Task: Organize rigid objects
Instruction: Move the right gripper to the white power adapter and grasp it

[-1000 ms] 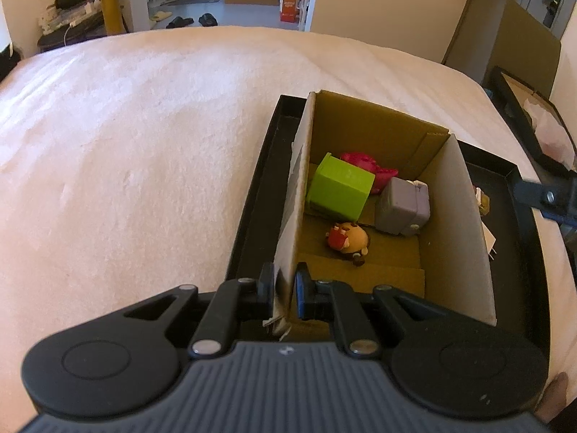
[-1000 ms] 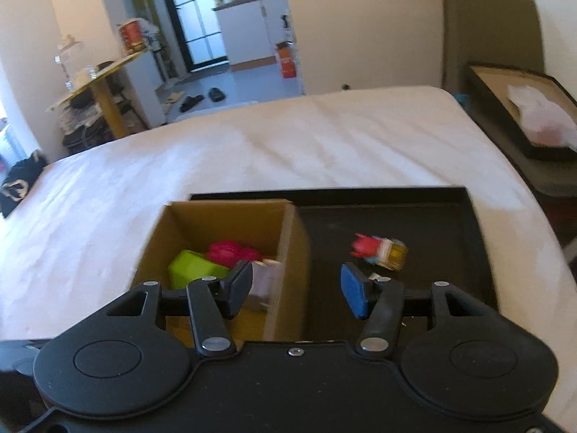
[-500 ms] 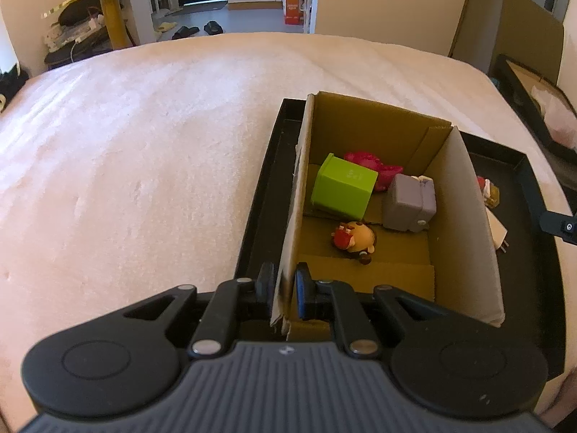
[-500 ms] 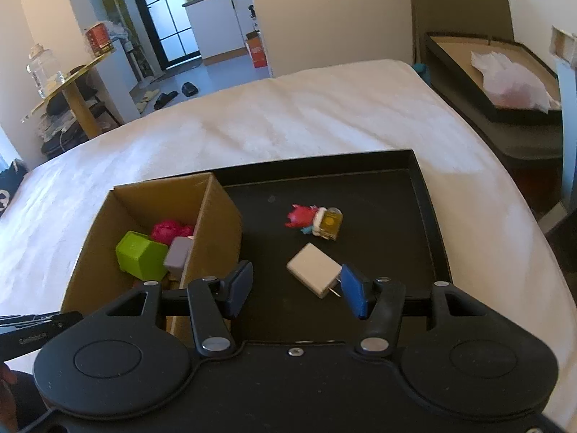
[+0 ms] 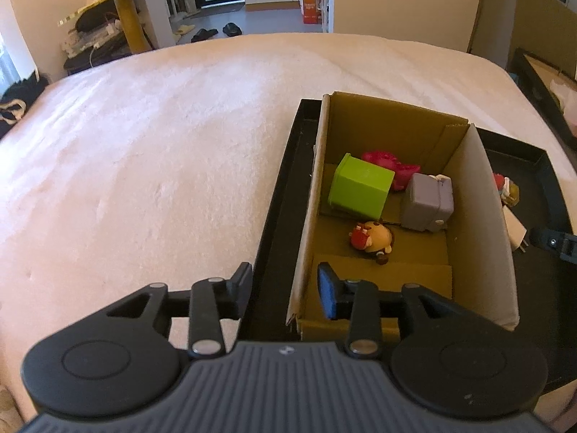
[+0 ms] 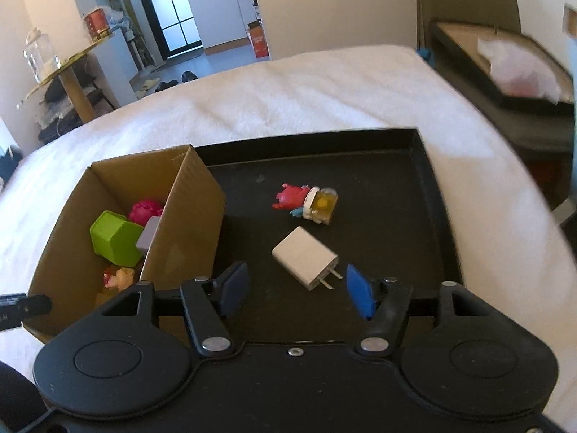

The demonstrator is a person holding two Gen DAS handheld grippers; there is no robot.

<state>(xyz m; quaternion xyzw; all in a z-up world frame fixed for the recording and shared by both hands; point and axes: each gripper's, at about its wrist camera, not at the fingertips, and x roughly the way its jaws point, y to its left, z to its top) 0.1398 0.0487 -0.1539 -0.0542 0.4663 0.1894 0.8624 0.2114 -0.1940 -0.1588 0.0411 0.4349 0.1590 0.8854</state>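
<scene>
Well, charger (image 6: 304, 258) lies flat (prongs toward right gripper (image 6: 293, 290)).

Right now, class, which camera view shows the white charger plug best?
The right wrist view: the white charger plug lies whole on the black tray, prongs facing the open right gripper. In the left wrist view only one corner and the prongs show, because the cardboard box wall hides the rest.

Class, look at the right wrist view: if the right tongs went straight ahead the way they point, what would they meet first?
Most likely the white charger, lying on the black tray just ahead of the open right tongs, prongs toward them. Depth is unclear.
</scene>
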